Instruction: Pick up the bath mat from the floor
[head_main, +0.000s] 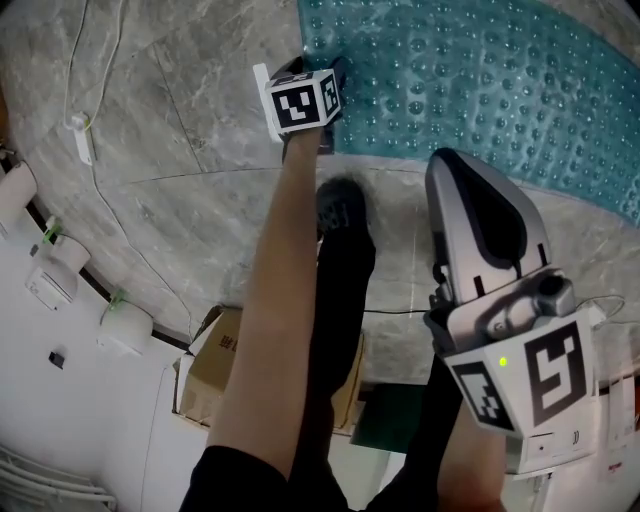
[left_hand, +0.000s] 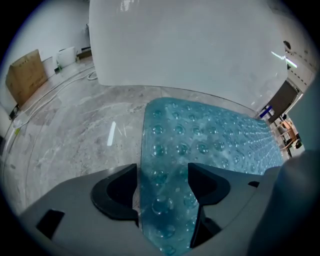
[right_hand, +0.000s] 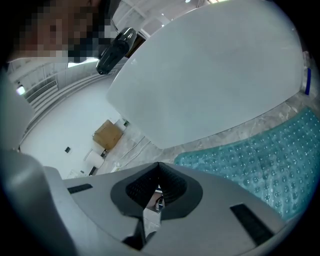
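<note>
Below, a teal bath mat (head_main: 480, 90) (studded with clear bubbles) lies flat on the marble floor (left_hand: 85, 135) beside a white tub (left_hand: 190, 45). It looks soft, floppy and probably slippery, so its near corner is the place to pinch. The left gripper's (left_hand: 162, 172) fingers (left_hand: 115, 192) stand wide astride that corner, seemingly not yet pressing it. The right gripper's (right_hand: 159, 175) fingers are closed, empty.

All three views toward bath mat (head_main: 480, 90)

Bathrm, tub (left_hand: 190, 45), marble flr (left_hand: 75, 135), bath mat (left_hand: 210, 135)
</note>
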